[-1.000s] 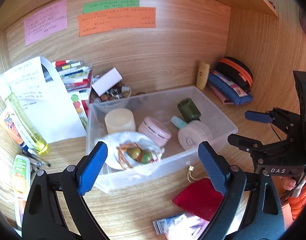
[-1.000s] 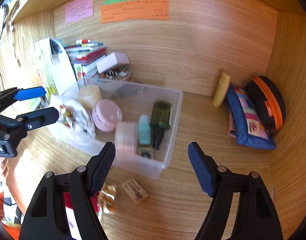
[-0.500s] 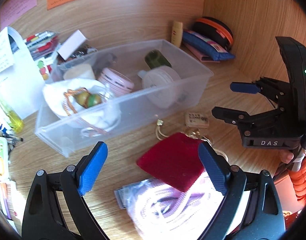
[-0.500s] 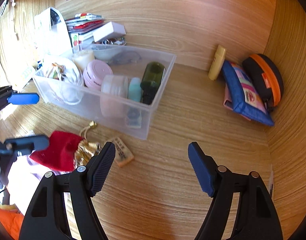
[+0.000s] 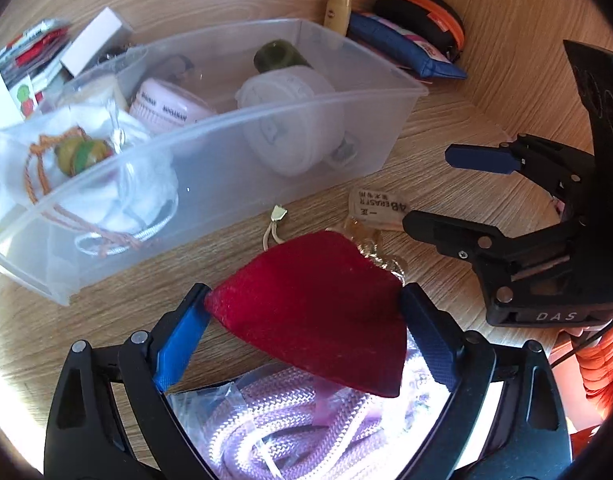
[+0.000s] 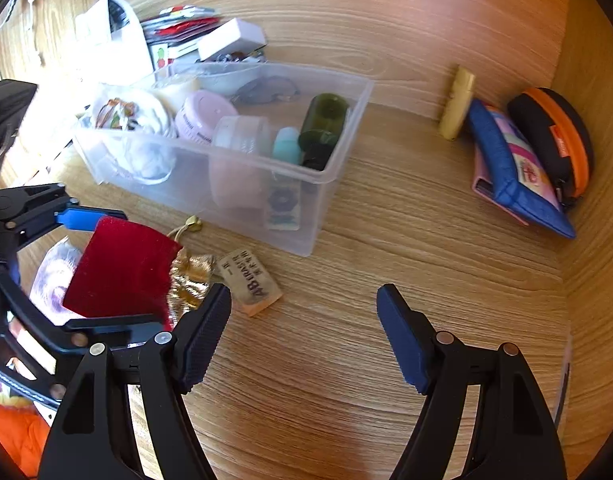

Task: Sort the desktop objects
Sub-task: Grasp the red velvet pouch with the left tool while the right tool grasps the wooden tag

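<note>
Landmark: clear plastic bin (image 5: pixel 386 92) on the wooden table (image 6: pixel 386 360), filled with jars, a green bottle and a white pouch.
Red velvet pouch (image 5: pixel 318 312): on the table just in front of the bin, partly over a bag of lilac rope (image 5: pixel 290 424).
Eraser (image 6: pixel 252 282): in front of the bin, beside the pouch's gold drawstring end.
Left tool (image 5: pixel 302 336): spread wide, fingers flanking the red pouch; whether the pads press it, I cannot tell.
Right tool (image 6: pixel 304 336): wide apart, empty, over bare table in front of the bin.
Blue pencil case (image 6: pixel 510 168): well right of the bin, against the side wall.
</note>
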Tool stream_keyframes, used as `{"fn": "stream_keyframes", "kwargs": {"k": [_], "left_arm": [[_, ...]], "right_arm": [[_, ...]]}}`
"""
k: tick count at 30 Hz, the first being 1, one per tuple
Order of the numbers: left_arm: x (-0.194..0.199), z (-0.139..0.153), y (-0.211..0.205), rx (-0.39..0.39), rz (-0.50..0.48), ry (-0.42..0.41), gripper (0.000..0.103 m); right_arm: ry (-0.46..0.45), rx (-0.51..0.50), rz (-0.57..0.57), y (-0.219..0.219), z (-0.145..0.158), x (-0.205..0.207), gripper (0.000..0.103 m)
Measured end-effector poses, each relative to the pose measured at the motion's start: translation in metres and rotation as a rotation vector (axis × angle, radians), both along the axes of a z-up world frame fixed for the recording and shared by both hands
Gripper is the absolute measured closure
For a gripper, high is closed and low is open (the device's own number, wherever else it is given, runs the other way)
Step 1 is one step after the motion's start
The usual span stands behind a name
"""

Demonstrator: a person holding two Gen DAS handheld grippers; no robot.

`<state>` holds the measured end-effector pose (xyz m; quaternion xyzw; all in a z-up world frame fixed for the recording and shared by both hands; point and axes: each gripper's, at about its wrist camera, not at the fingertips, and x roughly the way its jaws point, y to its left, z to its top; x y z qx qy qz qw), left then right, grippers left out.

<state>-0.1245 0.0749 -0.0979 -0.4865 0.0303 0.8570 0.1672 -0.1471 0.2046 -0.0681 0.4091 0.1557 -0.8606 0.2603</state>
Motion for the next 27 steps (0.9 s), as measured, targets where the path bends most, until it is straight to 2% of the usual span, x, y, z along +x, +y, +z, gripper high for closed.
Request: {"fn": "stream_keyframes", "kwargs": {"k": [5,8,10,11,13,15,16,18,22,24,27], "left_arm": [[-0.002,0.002,-0.001,0.01,0.01,0.008,0.006],[0.0,0.001,-0.001,0.005,0.016,0.031,0.008],[0.001,0.0,-0.002,-0.002,0.022,0.046,0.015],[0.002,-0.001,-0.002,-0.008,0.029,0.056,0.021],[0.002,-0.002,-0.003,-0.011,0.038,0.067,0.028],[0.003,-0.002,-0.005,-0.009,0.051,0.077,0.043],[0.004,-0.003,-0.006,-0.005,0.053,0.08,0.045],[0.005,-0.004,-0.01,0.009,0.062,0.084,0.058],[0.009,-0.003,-0.012,0.023,0.071,0.1,0.073],[0.013,-0.001,-0.011,0.017,0.072,0.118,0.086],[0.017,0.004,-0.014,0.032,0.077,0.131,0.091]], "right_arm": [[-0.029,0.004,0.036,-0.008,-0.005,-0.003,0.033],[-0.039,0.023,0.052,-0.015,-0.008,-0.004,0.039],[-0.054,0.031,0.059,-0.019,-0.011,-0.006,0.046],[-0.06,0.031,0.063,-0.02,-0.012,-0.006,0.051],[-0.066,0.021,0.068,-0.022,-0.012,-0.007,0.054],[-0.074,0.012,0.076,-0.024,-0.012,-0.008,0.063],[-0.08,0.005,0.084,-0.024,-0.012,-0.007,0.065],[-0.076,0.008,0.089,-0.026,-0.012,-0.005,0.074],[-0.08,-0.004,0.086,-0.024,-0.011,-0.001,0.078],[-0.084,-0.027,0.082,-0.022,-0.009,0.001,0.079],[-0.073,-0.054,0.069,-0.017,-0.002,0.005,0.08]]}}
